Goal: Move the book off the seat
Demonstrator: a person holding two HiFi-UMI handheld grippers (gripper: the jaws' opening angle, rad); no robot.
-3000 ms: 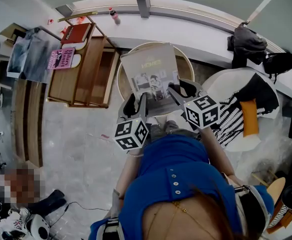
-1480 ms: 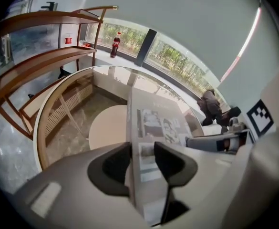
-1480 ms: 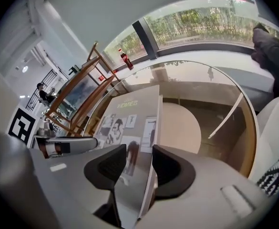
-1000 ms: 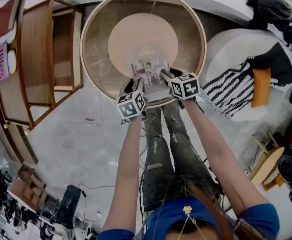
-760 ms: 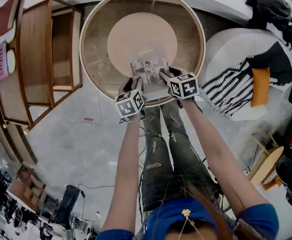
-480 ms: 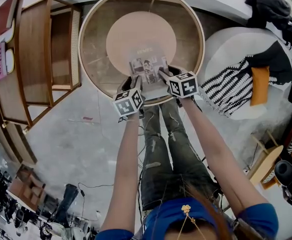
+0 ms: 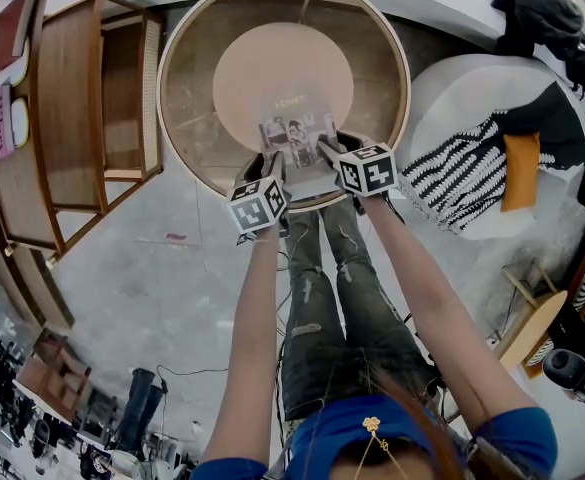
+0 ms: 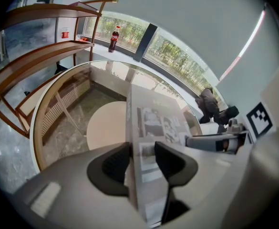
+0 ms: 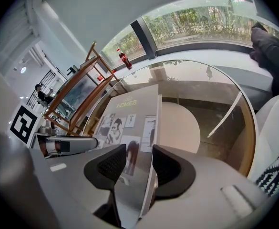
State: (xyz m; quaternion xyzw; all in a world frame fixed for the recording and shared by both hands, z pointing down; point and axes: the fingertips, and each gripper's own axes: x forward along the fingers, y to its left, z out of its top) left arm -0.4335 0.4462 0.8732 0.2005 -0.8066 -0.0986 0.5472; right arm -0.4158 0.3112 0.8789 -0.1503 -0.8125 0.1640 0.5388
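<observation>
Closest to me, my left gripper (image 8: 141,159) has its jaws clamped on the near left corner of the book (image 7: 297,143), one jaw on each face, with the cover filling the gap between them. My right gripper (image 9: 139,163) pinches the near right corner in the same way, its jaws pressed against the cover and the back. The two grippers sit side by side, with the book's near edge running between them. The book is a thin one, with a grey cover that carries small photographs, and it stretches away from me over the near part of a round glass-topped table (image 7: 164,98) with a wooden rim. I cannot tell whether its far edge touches the glass. Under the glass lies a pale round lower shelf (image 7: 282,63). To the left of the table stands a wooden rack (image 7: 72,118). To the right, well apart from the book, is the white seat (image 7: 452,108), draped with a striped cloth (image 7: 462,183) and an orange cushion (image 7: 520,173). Farthest off, a bottle (image 8: 114,38) stands on the windowsill (image 9: 211,54).
</observation>
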